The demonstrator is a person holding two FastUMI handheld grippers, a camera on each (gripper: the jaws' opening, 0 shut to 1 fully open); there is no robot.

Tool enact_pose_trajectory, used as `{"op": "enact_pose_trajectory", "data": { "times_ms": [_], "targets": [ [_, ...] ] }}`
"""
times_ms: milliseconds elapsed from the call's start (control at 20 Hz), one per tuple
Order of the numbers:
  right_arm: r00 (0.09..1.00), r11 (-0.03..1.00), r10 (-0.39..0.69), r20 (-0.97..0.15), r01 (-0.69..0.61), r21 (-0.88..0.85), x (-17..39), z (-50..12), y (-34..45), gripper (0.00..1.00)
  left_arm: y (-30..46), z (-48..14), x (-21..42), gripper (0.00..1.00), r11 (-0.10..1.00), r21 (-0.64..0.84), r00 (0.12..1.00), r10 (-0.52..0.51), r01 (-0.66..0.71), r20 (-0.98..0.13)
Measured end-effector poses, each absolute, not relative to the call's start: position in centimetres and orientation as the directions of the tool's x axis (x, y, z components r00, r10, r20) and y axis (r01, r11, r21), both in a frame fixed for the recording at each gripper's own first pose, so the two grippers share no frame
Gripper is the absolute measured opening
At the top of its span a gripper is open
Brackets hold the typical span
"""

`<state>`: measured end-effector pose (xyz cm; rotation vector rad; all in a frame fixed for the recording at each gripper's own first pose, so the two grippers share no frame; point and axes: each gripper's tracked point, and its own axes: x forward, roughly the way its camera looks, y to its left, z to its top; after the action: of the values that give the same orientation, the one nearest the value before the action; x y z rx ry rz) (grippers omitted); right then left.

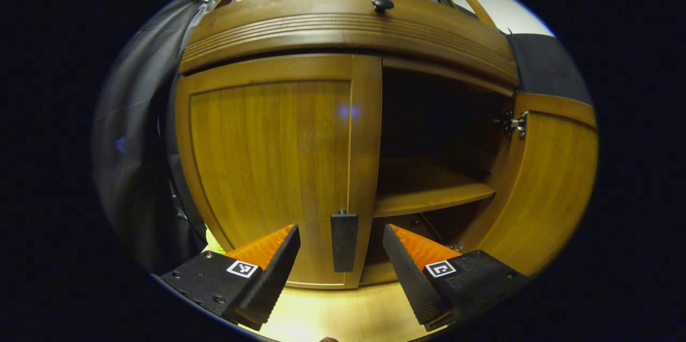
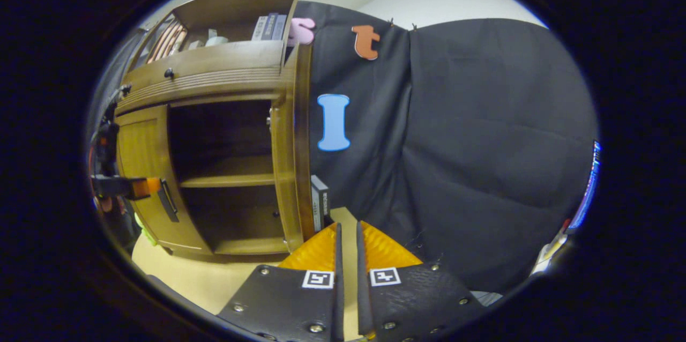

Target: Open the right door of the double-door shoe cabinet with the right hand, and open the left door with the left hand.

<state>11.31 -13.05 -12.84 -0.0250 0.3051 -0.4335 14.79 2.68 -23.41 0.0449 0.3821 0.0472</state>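
- The brown wooden double-door shoe cabinet [image 1: 343,25] stands on a pale wooden worktop [image 1: 343,315]; its right door [image 1: 541,186] is swung wide on its hinge, baring a dark interior with one wooden shelf [image 1: 429,192], so that half of the task looks done.
- The left door [image 1: 273,170], a flat panel of warm brown wood, is shut, and its dark upright bar handle [image 1: 343,241] sits low on the door's inner edge, next to the open bay.
- The left tool [image 1: 341,245] is spread wide with nothing in it; the handle lies straight ahead of it, between the two fingers, its long axis vertical and so crosswise to the line between the fingers.
- By the right gripper view, the left tool [image 2: 153,186] is just short of the handle [image 2: 168,200] or touching it; which one cannot be made out.
- The left tool is much the nearer to the handle, so the coming move probably turns on closing over that bar and pulling outward, away from the open bay.
- The right tool [image 2: 347,235] is nearly closed on nothing, off beside the edge of the open right door [image 2: 292,160] and its handle [image 2: 319,202], on the side away from the left door.
- The left door's hinge side is hidden from both views, and the interior behind the left door cannot be seen.
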Motion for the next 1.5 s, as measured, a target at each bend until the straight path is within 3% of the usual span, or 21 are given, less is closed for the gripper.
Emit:
{"op": "enact_pose_trajectory", "data": {
  "times_ms": [350,900,1250,1500],
  "targets": [
    [0.891,0.903,-0.427,-0.155,0.412,-0.121,11.2,-5.7,-12.5,0.11,4.4,-28.1,17.3,0.90,0.995,0.071,0.895,0.088,-0.064,-0.437],
    [0.889,0.899,-0.439,-0.134,0.432,-0.076,10.9,-4.2,-12.4,0.11,2.9,-29.3,18.2,0.37,0.998,0.059,0.894,0.059,-0.037,-0.444],
    [0.903,0.911,-0.412,-0.121,0.408,-0.055,10.2,-3.4,-11.7,0.10,2.9,-29.1,18.0,0.34,0.998,0.050,0.899,0.066,-0.049,-0.433],
    [0.917,0.925,-0.380,-0.122,0.379,-0.035,9.3,-3.1,-10.9,0.10,2.9,-28.8,17.8,0.27,0.998,0.050,0.901,0.061,-0.043,-0.430]
  ]
}}
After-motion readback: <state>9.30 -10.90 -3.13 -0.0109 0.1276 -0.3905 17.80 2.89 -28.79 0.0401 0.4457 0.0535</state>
